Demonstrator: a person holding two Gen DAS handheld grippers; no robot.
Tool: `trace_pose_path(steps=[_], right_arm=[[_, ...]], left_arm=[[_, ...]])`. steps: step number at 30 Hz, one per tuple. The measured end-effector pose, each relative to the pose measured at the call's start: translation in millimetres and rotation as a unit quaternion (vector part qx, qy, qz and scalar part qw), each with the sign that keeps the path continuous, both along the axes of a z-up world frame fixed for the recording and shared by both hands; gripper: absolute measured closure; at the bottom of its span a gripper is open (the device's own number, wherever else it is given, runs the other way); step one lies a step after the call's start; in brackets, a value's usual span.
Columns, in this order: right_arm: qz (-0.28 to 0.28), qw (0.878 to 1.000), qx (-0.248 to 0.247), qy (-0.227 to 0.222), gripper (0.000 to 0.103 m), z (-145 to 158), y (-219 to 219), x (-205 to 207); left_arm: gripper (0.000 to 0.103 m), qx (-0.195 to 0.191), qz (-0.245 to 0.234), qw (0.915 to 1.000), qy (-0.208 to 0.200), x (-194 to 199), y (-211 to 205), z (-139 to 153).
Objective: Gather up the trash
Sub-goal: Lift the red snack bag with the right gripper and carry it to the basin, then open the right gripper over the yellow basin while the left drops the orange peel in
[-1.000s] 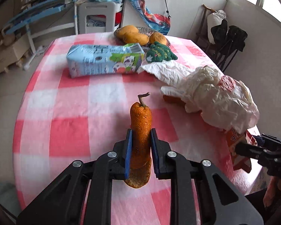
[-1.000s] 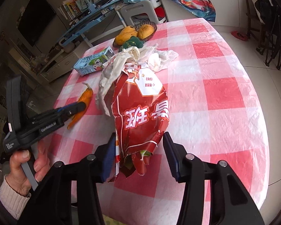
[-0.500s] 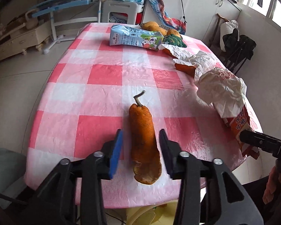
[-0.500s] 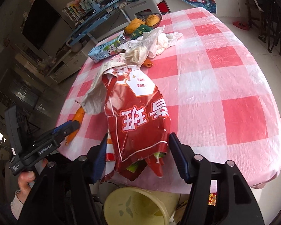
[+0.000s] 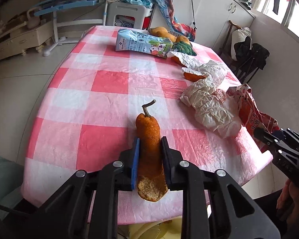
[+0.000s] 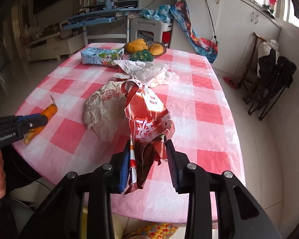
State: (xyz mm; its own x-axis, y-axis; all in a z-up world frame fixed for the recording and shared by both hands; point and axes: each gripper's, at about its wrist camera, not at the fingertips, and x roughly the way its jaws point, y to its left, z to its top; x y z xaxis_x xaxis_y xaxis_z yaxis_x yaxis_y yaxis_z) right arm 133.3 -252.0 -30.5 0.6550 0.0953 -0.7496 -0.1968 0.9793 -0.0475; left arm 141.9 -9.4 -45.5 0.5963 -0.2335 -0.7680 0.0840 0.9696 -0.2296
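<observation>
Between the left gripper's pads sits the orange peel, clamped after the jaws have just been closing; stem end points away from it, over the checked tablecloth. Right gripper, jaws likewise just closing, pinches the red snack bag. Beyond and left of that gripper: crumpled white paper, then the milk carton.

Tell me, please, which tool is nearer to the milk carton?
Left, narrowly. The left tool, closing on the orange peel, faces the milk carton; the right tool, pinching the red bag, sits farther off.
</observation>
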Motion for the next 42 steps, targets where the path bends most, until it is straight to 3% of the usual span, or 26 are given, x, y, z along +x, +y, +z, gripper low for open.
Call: trace_pose_path(steps=[2,7,11,16,19,23,27,29,32,37,42], right_arm=[[-0.018,1.0,0.009,-0.013,0.069,7,-12,-2],[-0.07,0.99,0.124,0.0,0.069,9,-51,-5],[0.012,0.985,0.167,-0.045,0.069,34,-27,-27],[0.1,0.972,0.21,0.027,0.067,16,9,-54],[0.155,0.966,0.188,0.091,0.065,-1,38,-80],[0.184,0.962,0.126,0.154,0.063,-28,66,-109],[0.196,0.958,0.086,0.193,0.05,-45,82,-118],[0.18,0.962,0.085,0.185,0.043,-42,79,-116],[0.147,0.97,0.127,0.145,0.033,-27,61,-111],[0.097,0.971,0.204,0.077,0.028,-5,28,-109],[0.057,0.964,0.258,0.03,0.026,7,-1,-114]], left_arm=[[0.083,0.002,-0.001,0.9999,-0.01,-4,0,5],[0.083,0.004,0.008,0.9996,-0.027,-10,1,12],[0.083,0.009,0.013,0.9989,-0.045,-15,2,20],[0.083,0.015,0.025,0.9978,-0.059,-24,8,27],[0.083,0.016,0.032,0.9974,-0.062,-26,11,30],[0.083,0.026,0.028,0.9967,-0.072,-33,8,35],[0.083,0.025,0.022,0.9964,-0.078,-47,5,41],[0.083,0.025,0.021,0.9962,-0.08,-57,5,44],[0.083,0.02,0.018,0.9967,-0.076,-71,6,45],[0.083,0.02,0.0,0.998,-0.061,-95,2,41],[0.083,0.017,-0.019,0.999,-0.037,-115,-3,34]])
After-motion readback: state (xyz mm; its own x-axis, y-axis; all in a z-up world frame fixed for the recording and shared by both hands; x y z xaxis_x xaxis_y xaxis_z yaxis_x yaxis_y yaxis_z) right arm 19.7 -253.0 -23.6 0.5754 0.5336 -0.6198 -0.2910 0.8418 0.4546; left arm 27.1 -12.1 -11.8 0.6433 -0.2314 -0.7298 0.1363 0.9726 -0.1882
